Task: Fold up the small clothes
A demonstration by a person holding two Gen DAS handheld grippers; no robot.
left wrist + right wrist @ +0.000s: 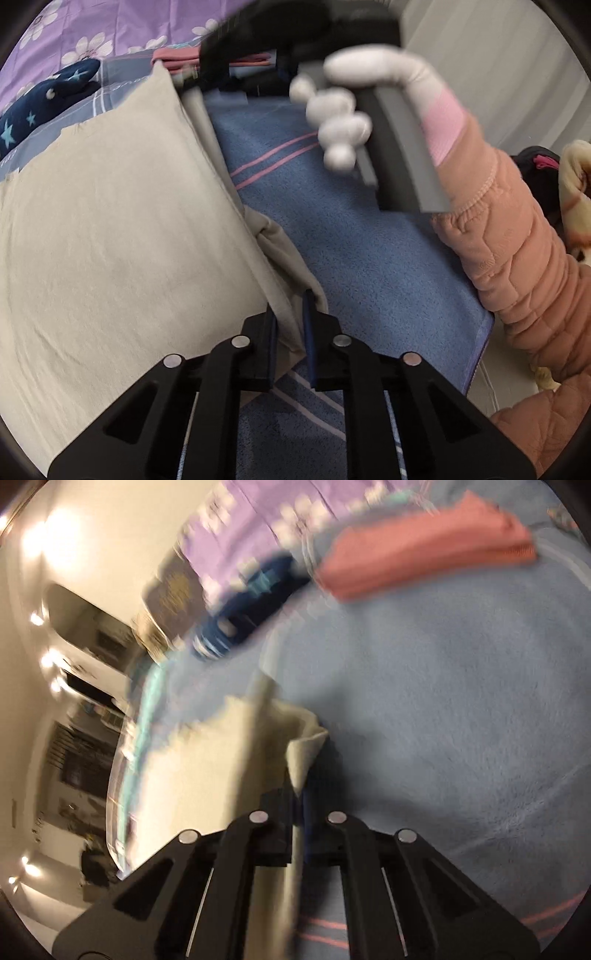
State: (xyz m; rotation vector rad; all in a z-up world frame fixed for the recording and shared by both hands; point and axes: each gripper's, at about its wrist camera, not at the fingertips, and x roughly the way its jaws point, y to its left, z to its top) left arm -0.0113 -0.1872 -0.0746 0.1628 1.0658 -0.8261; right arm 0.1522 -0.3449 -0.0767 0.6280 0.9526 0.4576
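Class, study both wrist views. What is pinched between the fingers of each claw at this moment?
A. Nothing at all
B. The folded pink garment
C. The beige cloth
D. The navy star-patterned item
C: an edge of the beige cloth sits between the fingers of the left claw, and a bunched corner of it runs into the shut right claw.

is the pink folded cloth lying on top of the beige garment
No, in the right wrist view the pink folded cloth lies on the blue towel, apart from the beige garment.

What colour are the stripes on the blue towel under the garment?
Pink stripes on the blue terry towel, with white ones nearer the camera; clearest in the left wrist view.
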